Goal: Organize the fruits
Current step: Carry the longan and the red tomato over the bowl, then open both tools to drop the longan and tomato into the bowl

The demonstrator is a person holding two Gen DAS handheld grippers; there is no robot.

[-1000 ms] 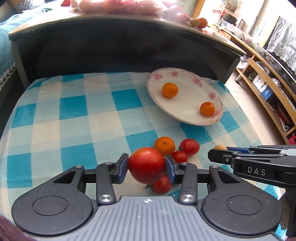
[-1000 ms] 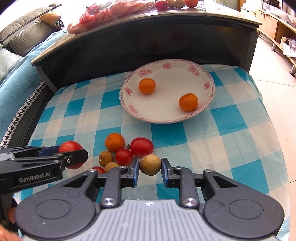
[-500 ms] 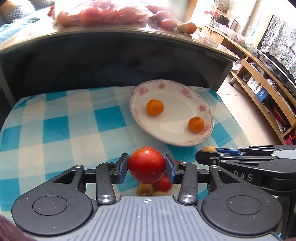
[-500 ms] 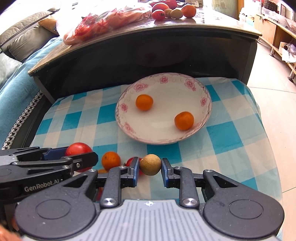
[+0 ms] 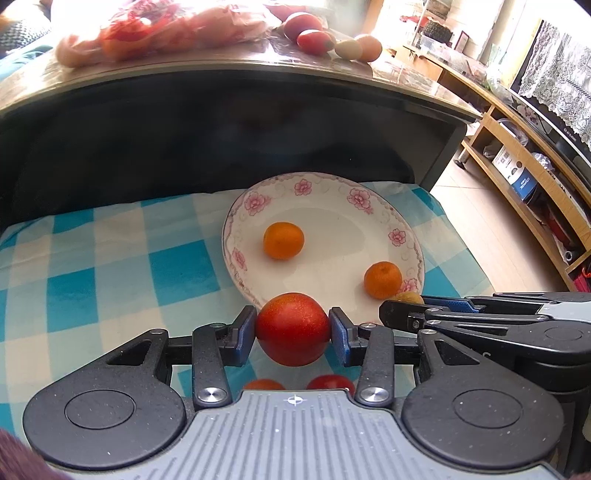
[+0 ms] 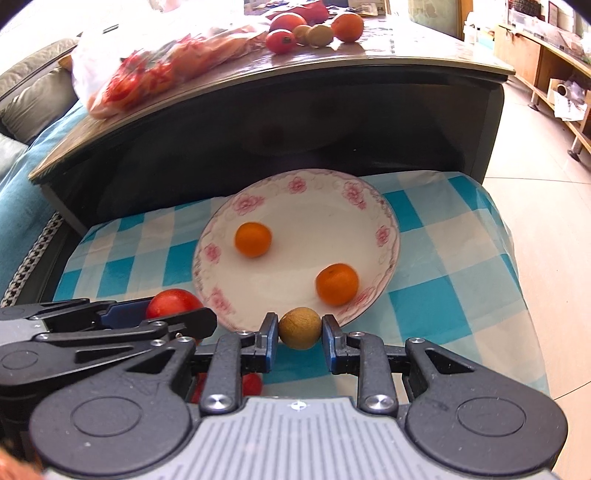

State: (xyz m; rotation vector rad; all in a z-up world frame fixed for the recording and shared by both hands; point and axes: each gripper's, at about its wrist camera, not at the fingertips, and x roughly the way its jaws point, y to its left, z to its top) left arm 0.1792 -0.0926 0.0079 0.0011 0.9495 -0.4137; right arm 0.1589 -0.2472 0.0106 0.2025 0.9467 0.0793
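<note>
My left gripper (image 5: 292,329) is shut on a large red tomato (image 5: 291,328), held just before the near rim of the white flowered plate (image 5: 332,206). Beside it, my right gripper (image 6: 300,329) is shut on a small brown round fruit (image 6: 300,328), at the plate's (image 6: 314,184) near edge. Two oranges lie on the plate (image 5: 283,240) (image 5: 382,279). The right gripper shows in the left wrist view (image 5: 399,314) and the left gripper with its tomato shows in the right wrist view (image 6: 177,317). Small red tomatoes (image 5: 330,381) lie on the checked cloth under the grippers, mostly hidden.
The plate rests on a blue and white checked cloth (image 5: 110,266) in front of a dark table (image 5: 221,122). On the tabletop lie a plastic bag of fruit (image 6: 166,62) and several loose fruits (image 6: 317,29). Wooden shelving (image 5: 517,147) stands to the right.
Both grippers have moved forward with their fruit, away from the loose pile and up to the plate's near rim. The pile has slipped almost out of view beneath them.
</note>
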